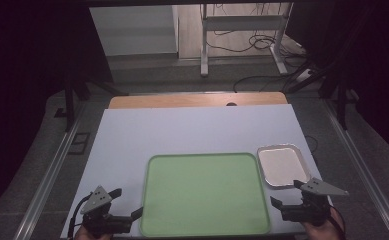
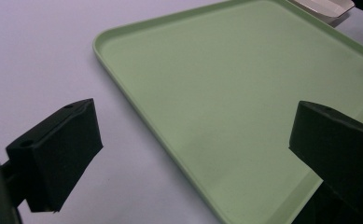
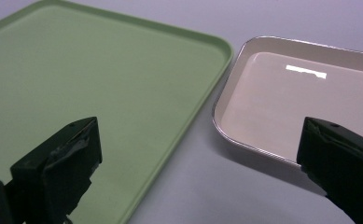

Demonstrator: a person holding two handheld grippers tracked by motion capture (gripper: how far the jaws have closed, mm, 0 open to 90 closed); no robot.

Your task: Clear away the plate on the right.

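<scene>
Green tray (image 1: 205, 194) lies flat in the lower middle of the high view on the white table (image 1: 182, 132), its long side running left to right, and a small silver tray (image 1: 283, 165) sits just beside its upper right corner, not touching it. At the lower left, the left gripper (image 1: 126, 204) has its jaws wide apart with nothing in them, one jaw over the table and one over the green tray's edge. At the lower right, the right gripper (image 1: 288, 193) is wide too and holds nothing.
</scene>
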